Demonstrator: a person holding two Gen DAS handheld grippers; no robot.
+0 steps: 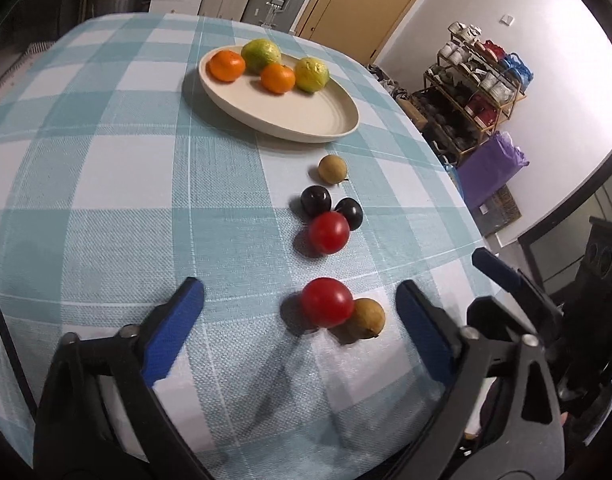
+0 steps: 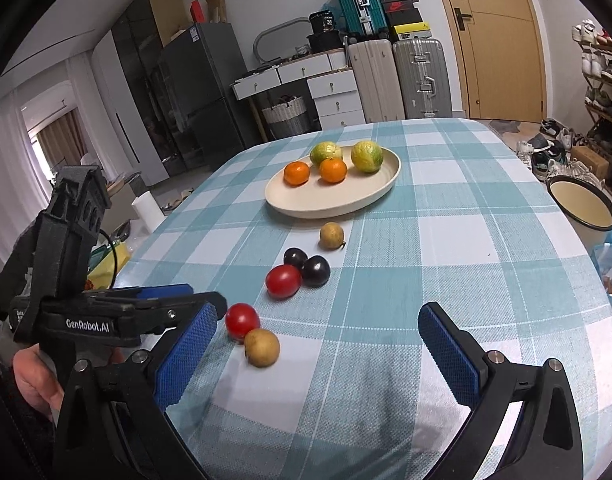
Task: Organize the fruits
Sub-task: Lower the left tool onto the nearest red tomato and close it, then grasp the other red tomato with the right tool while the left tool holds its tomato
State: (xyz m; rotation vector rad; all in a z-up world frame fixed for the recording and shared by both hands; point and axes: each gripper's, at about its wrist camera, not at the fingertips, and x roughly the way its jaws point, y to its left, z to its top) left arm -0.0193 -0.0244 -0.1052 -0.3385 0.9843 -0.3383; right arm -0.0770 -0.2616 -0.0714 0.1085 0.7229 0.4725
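Left wrist view looks down on a checked tablecloth [image 1: 126,160], with the plate [image 1: 306,120] as landmark. On the plate sit 2 oranges [image 1: 227,65] and 2 green-yellow citrus fruits [image 1: 261,55], all crowded at its far end. Nearer than the plate lie a tan longan [image 1: 332,168], then 2 dark plums [image 1: 315,201] touching a red tomato [image 1: 329,232], then nearest, a second tomato [image 1: 327,302] touching a second longan [image 1: 369,317].

The left gripper [image 1: 300,304] stands open, empty, its blue pads either side of that nearest pair without touching them. The right gripper [image 2: 318,334], seen in the right wrist view, is also wide open and holds nothing.

The likely risk: both round fruits lie between the left pads, so closing could catch 2 at once or squeeze 1 out, sending it rolling toward the table edge. The 2 grippers also crowd each other here and could knock together.
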